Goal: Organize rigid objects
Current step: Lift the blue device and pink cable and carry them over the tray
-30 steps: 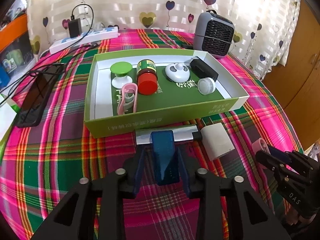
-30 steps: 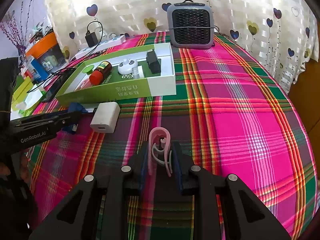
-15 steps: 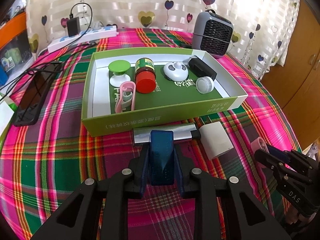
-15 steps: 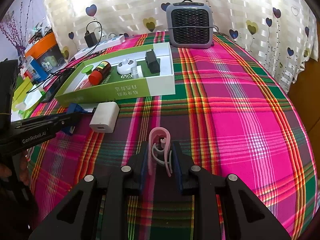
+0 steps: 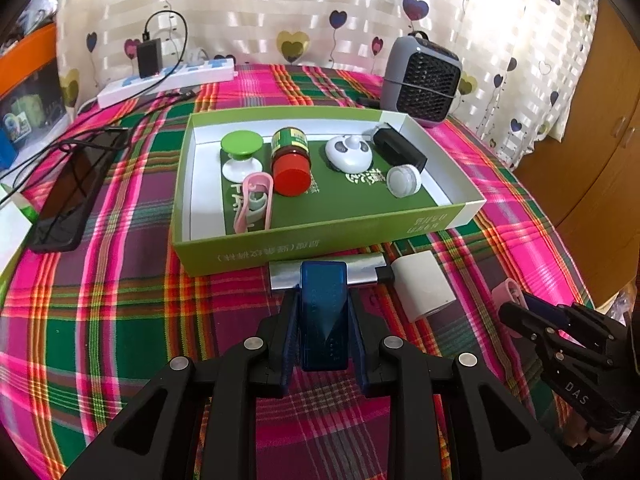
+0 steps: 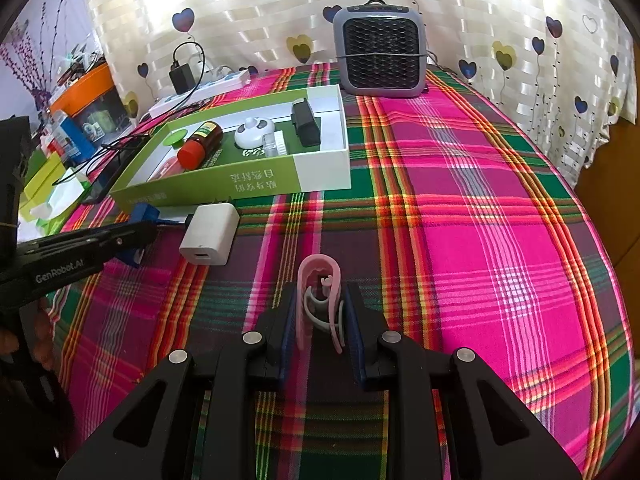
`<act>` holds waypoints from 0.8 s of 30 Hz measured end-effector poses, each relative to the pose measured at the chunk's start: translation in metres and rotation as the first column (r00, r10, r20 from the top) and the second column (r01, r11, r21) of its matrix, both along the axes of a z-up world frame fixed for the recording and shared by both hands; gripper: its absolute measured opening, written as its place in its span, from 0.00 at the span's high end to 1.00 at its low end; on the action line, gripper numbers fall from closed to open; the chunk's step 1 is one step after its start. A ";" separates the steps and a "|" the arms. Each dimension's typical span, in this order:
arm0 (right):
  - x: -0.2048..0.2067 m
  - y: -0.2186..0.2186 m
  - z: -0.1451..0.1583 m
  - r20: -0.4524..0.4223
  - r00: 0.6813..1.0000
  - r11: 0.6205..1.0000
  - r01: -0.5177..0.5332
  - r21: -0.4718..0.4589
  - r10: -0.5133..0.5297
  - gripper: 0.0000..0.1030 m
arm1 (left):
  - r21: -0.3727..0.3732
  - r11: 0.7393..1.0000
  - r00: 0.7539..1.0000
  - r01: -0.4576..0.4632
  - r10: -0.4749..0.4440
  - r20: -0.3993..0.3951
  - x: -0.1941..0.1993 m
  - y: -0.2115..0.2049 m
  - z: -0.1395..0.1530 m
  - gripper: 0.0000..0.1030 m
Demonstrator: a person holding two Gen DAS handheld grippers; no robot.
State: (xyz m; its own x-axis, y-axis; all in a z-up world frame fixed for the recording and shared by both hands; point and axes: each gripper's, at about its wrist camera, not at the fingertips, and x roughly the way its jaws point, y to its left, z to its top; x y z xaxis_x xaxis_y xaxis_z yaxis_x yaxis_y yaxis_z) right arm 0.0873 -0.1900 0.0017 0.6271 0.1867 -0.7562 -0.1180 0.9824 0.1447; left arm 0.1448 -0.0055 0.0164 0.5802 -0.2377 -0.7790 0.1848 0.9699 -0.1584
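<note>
Blue device clamped in left gripper, just before green box, ready for boxing; pink clip pinched in right gripper, w/ same destination likely.

"GenRobot.AI" on left tool; "DAS" on right tool

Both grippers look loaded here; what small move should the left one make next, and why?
Probably lift the left gripper and carry it forward over the near wall of the green box. It is shut on the blue block, which sits outside the box, near the silver bar; sorted items already lie inside.
</note>
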 end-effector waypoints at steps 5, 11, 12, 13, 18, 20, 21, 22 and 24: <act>0.000 0.000 0.007 0.022 1.000 1.000 -0.001 -0.005 0.001 0.76 | -0.014 1.000 1.000 0.000 0.000 0.007 -0.001 0.003 0.004 0.78; 0.002 0.000 0.017 0.044 0.999 1.000 -0.005 -0.004 0.005 0.76 | -0.025 1.000 1.000 0.003 -0.002 0.017 -0.001 0.005 0.011 0.78; 0.003 0.001 0.019 0.046 0.999 1.000 -0.008 -0.002 0.008 0.76 | -0.025 1.000 1.000 0.004 -0.004 0.021 -0.002 0.006 0.012 0.78; 0.003 0.002 0.020 0.048 0.999 1.000 -0.011 0.000 0.011 0.76 | -0.025 1.000 1.000 0.006 -0.006 0.024 -0.001 0.006 0.013 0.78; 0.009 0.005 0.029 0.060 0.997 0.998 -0.046 0.032 0.044 0.76 | -0.047 0.999 0.999 0.014 -0.013 0.031 0.002 0.009 0.020 0.78; 0.012 0.007 0.034 0.072 0.996 0.998 -0.057 0.034 0.055 0.76 | -0.052 0.999 0.999 0.016 -0.014 0.036 0.003 0.010 0.023 0.78; 0.014 0.008 0.037 0.079 0.995 0.997 -0.063 0.035 0.060 0.76 | -0.054 0.998 0.999 0.016 -0.014 0.038 0.004 0.010 0.024 0.78; 0.017 0.010 0.039 0.083 0.994 0.997 -0.070 0.039 0.067 0.76 | -0.057 0.998 0.999 0.015 -0.013 0.039 0.006 0.011 0.025 0.78; 0.023 0.012 0.044 0.086 0.993 0.995 -0.084 0.049 0.080 0.76 | -0.063 0.998 0.999 0.016 -0.014 0.043 0.009 0.012 0.027 0.78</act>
